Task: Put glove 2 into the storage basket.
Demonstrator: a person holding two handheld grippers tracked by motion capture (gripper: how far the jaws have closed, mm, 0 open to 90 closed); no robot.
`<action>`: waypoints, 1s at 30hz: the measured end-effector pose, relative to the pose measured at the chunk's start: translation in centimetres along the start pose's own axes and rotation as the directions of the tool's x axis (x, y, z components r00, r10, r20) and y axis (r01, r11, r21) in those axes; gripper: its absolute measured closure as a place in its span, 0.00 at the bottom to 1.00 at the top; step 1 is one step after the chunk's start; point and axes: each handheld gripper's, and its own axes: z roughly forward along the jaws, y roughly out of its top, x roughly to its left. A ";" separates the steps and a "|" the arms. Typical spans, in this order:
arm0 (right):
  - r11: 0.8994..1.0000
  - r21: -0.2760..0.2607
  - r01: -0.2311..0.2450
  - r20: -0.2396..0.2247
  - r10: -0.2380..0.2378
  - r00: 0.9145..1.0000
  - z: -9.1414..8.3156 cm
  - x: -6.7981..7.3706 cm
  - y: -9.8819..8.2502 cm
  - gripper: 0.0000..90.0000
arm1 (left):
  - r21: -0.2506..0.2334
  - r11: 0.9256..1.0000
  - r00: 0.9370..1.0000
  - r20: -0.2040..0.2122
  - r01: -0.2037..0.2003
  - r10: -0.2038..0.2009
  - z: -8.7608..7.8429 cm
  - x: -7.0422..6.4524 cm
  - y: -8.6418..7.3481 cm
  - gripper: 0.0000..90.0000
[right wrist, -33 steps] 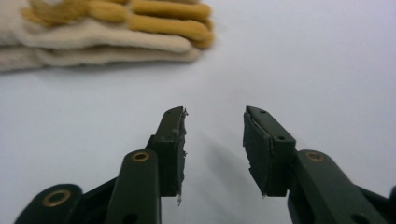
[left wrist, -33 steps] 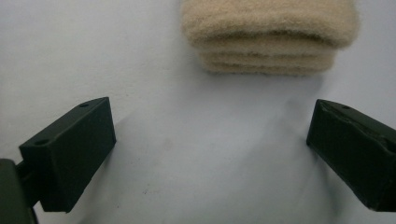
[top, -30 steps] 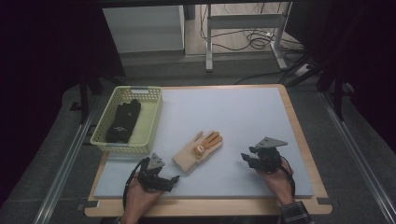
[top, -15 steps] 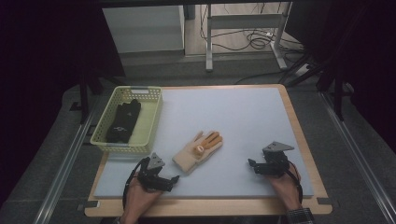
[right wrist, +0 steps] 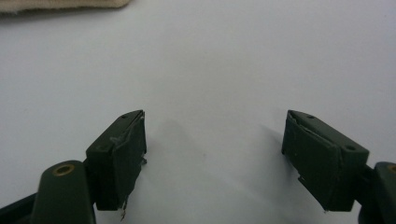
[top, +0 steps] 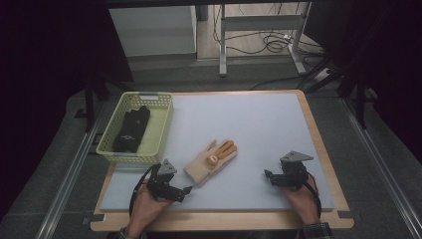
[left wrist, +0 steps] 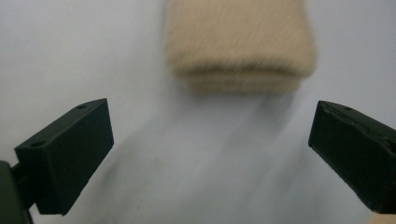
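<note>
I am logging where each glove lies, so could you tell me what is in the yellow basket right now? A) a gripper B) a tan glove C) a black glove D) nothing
C: in the high view a black glove lies inside the yellow basket, while the tan glove lies on the mat outside it.

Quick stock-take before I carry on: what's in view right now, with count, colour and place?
Glove: one, tan with orange fingertips, flat on the mat, centre-front.
Basket: one, pale yellow-green, mat's left edge.
Dark item: one, black, inside the basket; possibly a glove, cannot tell.
Mat: one, light grey, covering the table.
Table: one, wood rim.
Left hand-held gripper: one, black, open, facing the glove's cuff, not touching.
Right hand-held gripper: one, black, open, over bare mat at right.
</note>
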 end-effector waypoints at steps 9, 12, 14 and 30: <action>1.000 -0.001 0.001 0.002 -0.001 1.000 0.0 0.0 0.0 0.24 | 0.017 0.999 0.999 0.042 -0.027 0.026 1.0 -0.4 4.8 0.00; 1.000 -0.001 0.001 0.003 -0.001 1.000 0.0 0.0 0.0 0.24 | 0.041 0.998 0.998 0.045 -0.041 0.040 2.2 -0.5 6.1 0.00; 1.000 -0.001 0.002 0.003 -0.002 1.000 0.0 0.0 0.0 0.24 | 0.055 0.997 0.998 0.047 -0.049 0.047 3.1 -0.5 6.8 0.00; 1.000 -0.001 0.002 0.002 -0.001 1.000 0.0 0.0 0.0 0.23 | 0.264 0.955 0.991 0.051 -0.132 0.123 9.5 -1.2 10.3 0.13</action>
